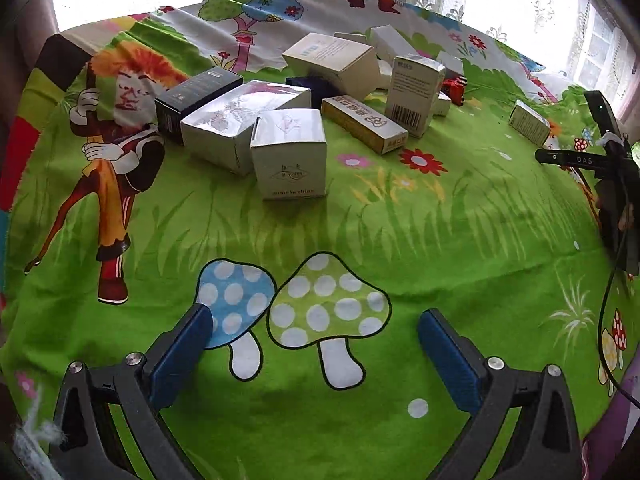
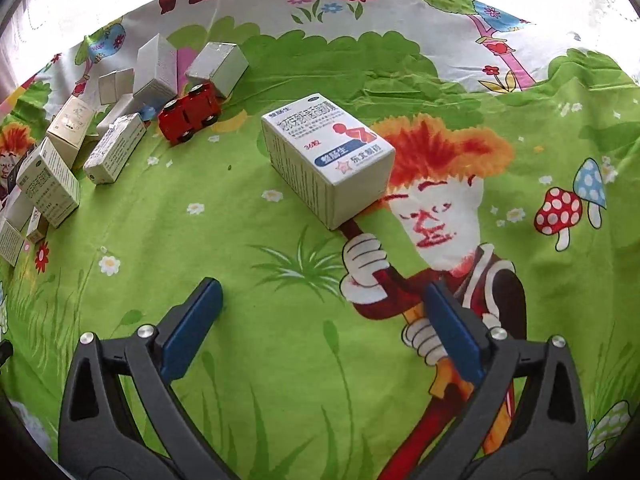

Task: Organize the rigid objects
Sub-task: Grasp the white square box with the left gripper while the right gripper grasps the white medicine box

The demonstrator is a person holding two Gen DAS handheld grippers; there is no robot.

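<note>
Boxes crowd the far part of a bright cartoon tablecloth (image 1: 360, 232) in the left wrist view: a square white box (image 1: 289, 154) stands nearest, touching a long silvery box (image 1: 240, 124) behind it, with a black box (image 1: 196, 98) further left, a yellow box (image 1: 364, 124) lying flat to the right, and a tall white box with a barcode (image 1: 414, 94) upright behind that. The left gripper (image 1: 314, 332) hangs over two printed mushrooms, its blue fingers (image 1: 188, 352) spread wide with only cloth between them. In the right wrist view the right gripper (image 2: 320, 312) is likewise spread wide and holds nothing; a white medicine box (image 2: 328, 156) lies alone ahead of it, well apart from the pile of boxes (image 2: 68, 152) and the red toy car (image 2: 190, 112) at the left.
</note>
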